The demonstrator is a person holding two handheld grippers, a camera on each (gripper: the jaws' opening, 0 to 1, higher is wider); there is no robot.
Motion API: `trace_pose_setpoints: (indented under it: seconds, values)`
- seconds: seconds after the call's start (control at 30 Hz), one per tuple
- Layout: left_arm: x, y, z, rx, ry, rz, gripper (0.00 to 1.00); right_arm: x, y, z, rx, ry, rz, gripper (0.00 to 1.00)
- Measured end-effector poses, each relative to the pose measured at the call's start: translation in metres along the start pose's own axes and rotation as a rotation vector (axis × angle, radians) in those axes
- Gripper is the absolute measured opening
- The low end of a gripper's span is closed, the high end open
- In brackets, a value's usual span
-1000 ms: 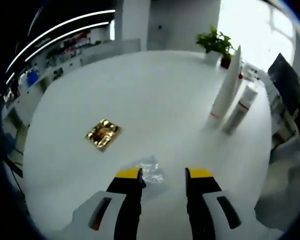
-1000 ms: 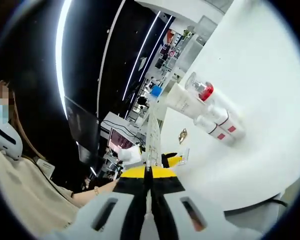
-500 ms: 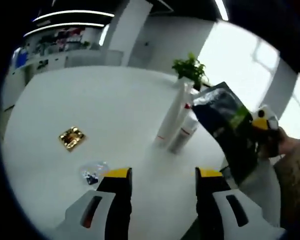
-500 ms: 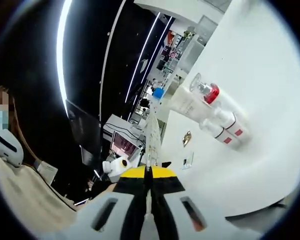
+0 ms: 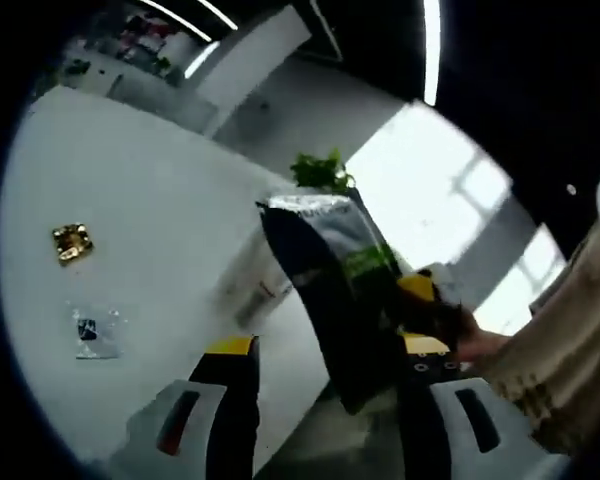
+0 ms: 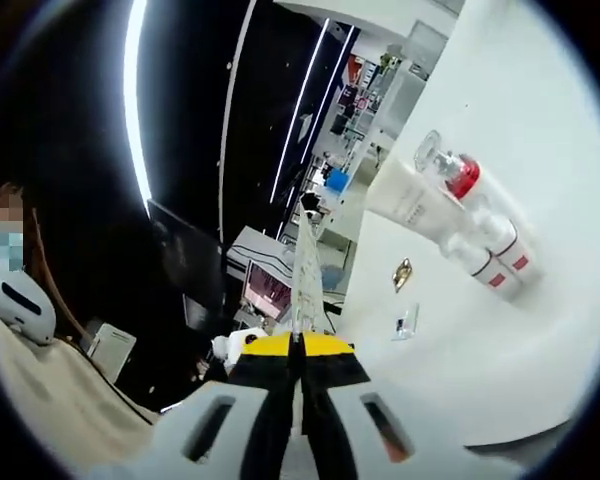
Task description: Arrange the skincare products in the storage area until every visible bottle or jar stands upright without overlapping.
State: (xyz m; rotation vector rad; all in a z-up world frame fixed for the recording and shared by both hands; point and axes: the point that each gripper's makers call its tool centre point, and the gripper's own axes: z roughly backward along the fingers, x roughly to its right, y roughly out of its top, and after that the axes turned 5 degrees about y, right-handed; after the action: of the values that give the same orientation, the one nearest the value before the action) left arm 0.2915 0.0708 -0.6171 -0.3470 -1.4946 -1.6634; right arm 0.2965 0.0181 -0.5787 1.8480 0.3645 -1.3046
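My left gripper (image 5: 327, 347) is open, its yellow-tipped jaws wide apart. Just above them hangs a dark sachet (image 5: 338, 290) with green print. My right gripper (image 6: 298, 345) is shut on that sachet (image 6: 303, 270), which shows edge-on as a thin strip rising from the jaws. On the white table (image 6: 540, 130) a white tube (image 6: 415, 205), a bottle with a red collar and clear cap (image 6: 452, 172) and two white bottles with red bands (image 6: 495, 262) stand grouped together. In the left gripper view the sachet partly hides a blurred white bottle (image 5: 248, 285).
A gold packet (image 5: 71, 243) and a small clear packet (image 5: 92, 333) lie on the table's open part. A green plant (image 5: 320, 172) stands at the far edge. A person's hand (image 5: 480, 345) and beige sleeve (image 5: 570, 340) are at the right.
The left view has swung away from the table. The sachet held in my right gripper now sits closer, directly above the left jaws. The right gripper stays shut on it.
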Motion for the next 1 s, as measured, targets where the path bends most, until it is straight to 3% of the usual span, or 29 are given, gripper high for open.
trace_pose_setpoints:
  seconds: [0.03, 0.2, 0.33, 0.47, 0.6, 0.87, 1.0]
  values:
    - [0.001, 0.001, -0.001, 0.011, -0.008, 0.037, 0.47, -0.002, 0.001, -0.002, 0.002, 0.008, -0.001, 0.01]
    - [0.002, 0.0, -0.001, 0.019, -0.01, 0.069, 0.39, -0.003, 0.001, -0.006, -0.011, 0.013, 0.011, 0.01]
    - [0.011, 0.003, 0.001, 0.034, -0.044, 0.081, 0.23, 0.0, -0.003, -0.006, -0.026, 0.005, 0.012, 0.01]
    - [0.007, 0.001, 0.003, 0.032, -0.022, 0.092, 0.2, 0.005, -0.004, -0.005, -0.028, -0.015, 0.02, 0.01]
    - [0.002, -0.001, 0.007, 0.033, 0.001, 0.113, 0.1, 0.013, -0.004, -0.003, -0.039, -0.062, 0.052, 0.01]
    - [0.0, -0.003, 0.009, 0.044, 0.013, 0.153, 0.01, 0.03, -0.006, -0.004, -0.057, -0.141, 0.106, 0.04]
    - [-0.002, 0.0, 0.01, 0.059, 0.018, 0.175, 0.0, 0.037, -0.011, -0.006, -0.091, -0.179, 0.179, 0.08]
